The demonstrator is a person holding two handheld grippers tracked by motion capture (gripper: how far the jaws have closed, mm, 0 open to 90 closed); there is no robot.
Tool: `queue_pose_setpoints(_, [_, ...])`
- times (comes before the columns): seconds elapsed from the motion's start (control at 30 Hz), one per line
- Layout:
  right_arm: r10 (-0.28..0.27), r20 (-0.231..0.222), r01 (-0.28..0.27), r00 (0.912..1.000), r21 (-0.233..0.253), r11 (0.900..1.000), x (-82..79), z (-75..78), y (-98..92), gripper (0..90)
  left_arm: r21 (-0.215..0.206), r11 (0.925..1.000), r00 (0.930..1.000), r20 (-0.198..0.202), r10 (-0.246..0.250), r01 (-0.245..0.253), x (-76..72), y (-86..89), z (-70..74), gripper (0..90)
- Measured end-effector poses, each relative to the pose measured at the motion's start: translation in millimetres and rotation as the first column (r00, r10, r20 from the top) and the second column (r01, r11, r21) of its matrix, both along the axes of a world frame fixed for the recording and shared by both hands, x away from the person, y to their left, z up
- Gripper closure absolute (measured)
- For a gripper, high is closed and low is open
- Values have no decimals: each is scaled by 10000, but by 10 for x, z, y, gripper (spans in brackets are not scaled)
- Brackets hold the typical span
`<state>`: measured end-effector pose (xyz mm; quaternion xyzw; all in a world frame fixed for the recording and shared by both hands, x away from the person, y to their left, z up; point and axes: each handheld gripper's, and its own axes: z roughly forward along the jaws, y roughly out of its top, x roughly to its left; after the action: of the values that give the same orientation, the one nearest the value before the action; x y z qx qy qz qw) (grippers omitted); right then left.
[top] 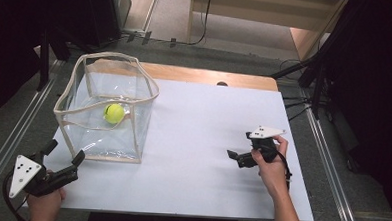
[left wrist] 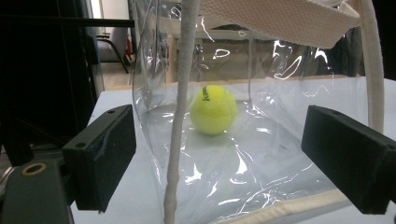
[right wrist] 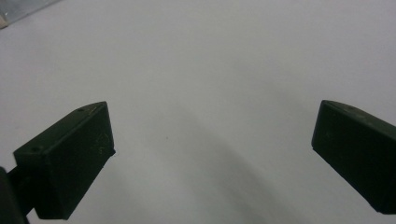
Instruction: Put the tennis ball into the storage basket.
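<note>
Both grippers released! Left gripper (top: 64,154) gapes near the clear bag (top: 106,109) holding the ball (top: 114,113); right gripper (top: 237,156) hovers wide over the table (top: 209,116).

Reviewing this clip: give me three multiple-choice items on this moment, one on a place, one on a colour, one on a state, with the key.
1. Where is the tennis ball?
A. inside the clear bag
B. on the white table top beside the bag
C. in the right claw

2. What colour is the ball?
A. orange
B. yellow-green
C. white

3. How is the left claw?
A. shut on the ball
B. shut on the bag's trim
C. open

Key: 1 A, seen through the bag's wall; 2 B, plain in the left gripper view; 3 C, jaws wide apart, holding nothing.
</note>
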<state>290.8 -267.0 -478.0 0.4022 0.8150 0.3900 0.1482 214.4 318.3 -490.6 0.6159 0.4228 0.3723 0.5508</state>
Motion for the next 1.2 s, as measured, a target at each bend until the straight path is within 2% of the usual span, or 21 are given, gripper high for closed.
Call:
queue_pose_setpoints(0.27, [-510,96,507,9987,247,9984,-165,-96,-230,0,96,10000,10000,-4,-9,9,-2,2,1,103])
queue_pose_setpoints(0.4, [-691,186,683,9974,405,9968,-289,-156,-361,0,-66,10000,10000,17,19,-18,-4,6,-2,103])
queue_pose_setpoints(0.57, [-976,136,967,9951,536,9939,-409,-219,-483,0,62,10000,10000,51,26,-26,-6,-9,-3,103])
queue_pose_setpoints(0.67, [-1041,202,1027,9944,591,9929,-456,-241,-537,0,72,10000,10000,91,30,-31,-11,-8,-4,103])
queue_pose_setpoints(0.87, [-1146,483,1093,9922,1012,9888,-612,-263,-675,0,82,10000,10000,86,36,-37,-12,-5,-4,103])
queue_pose_setpoints(1.13, [-1699,706,1597,9829,1308,9785,-816,-322,-845,0,117,9999,9999,142,75,-76,-20,-10,-5,103])
queue_pose_setpoints(1.17, [-1814,736,1688,9806,1517,9739,-866,-343,-891,0,126,9999,9998,167,84,-86,-17,-12,-6,103])
queue_pose_setpoints(1.2, [-1814,736,1688,9806,1517,9739,-866,-343,-891,0,126,9999,9998,167,84,-86,-17,-12,-6,103])
